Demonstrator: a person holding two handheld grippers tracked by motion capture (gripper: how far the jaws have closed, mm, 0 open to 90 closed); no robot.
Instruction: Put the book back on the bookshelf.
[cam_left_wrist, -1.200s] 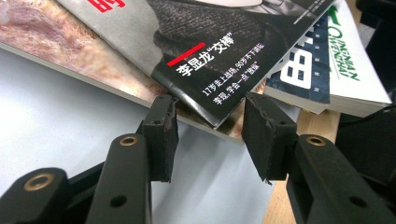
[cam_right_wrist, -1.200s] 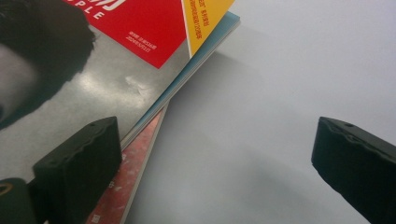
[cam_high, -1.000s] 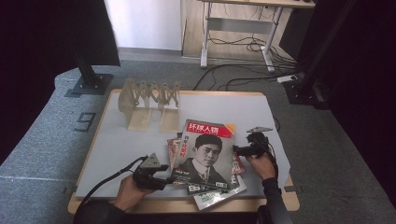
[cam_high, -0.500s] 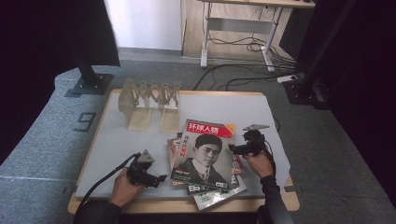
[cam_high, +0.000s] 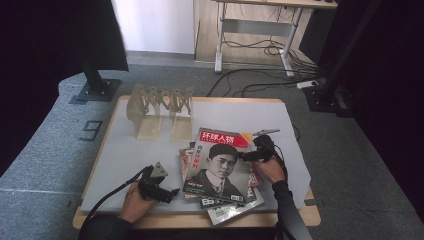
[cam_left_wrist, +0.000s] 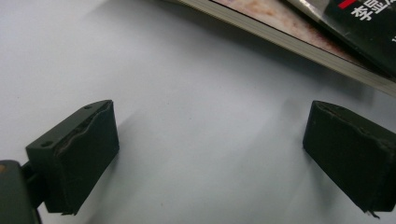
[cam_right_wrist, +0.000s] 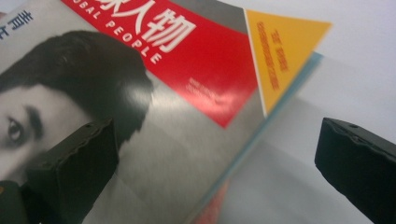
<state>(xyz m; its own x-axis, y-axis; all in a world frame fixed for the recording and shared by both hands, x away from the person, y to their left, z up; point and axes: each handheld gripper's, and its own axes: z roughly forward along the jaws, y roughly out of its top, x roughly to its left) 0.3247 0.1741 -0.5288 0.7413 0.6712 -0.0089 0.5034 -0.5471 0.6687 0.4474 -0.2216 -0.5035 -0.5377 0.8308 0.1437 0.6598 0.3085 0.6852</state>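
Beside the top magazine (cam_high: 216, 162) on the tabletop (cam_high: 125, 155): left claw (cam_left_wrist: 208, 140) just opened wide, empty, short of the stack's left edge; right claw (cam_right_wrist: 215, 163) gaping over its right edge, gripping nothing. Risk: pinching one cover, sliding the stack askew.

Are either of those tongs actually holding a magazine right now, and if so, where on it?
No. The left tongs are open over bare table; the right tongs are open astride the top magazine's edge, not gripping.
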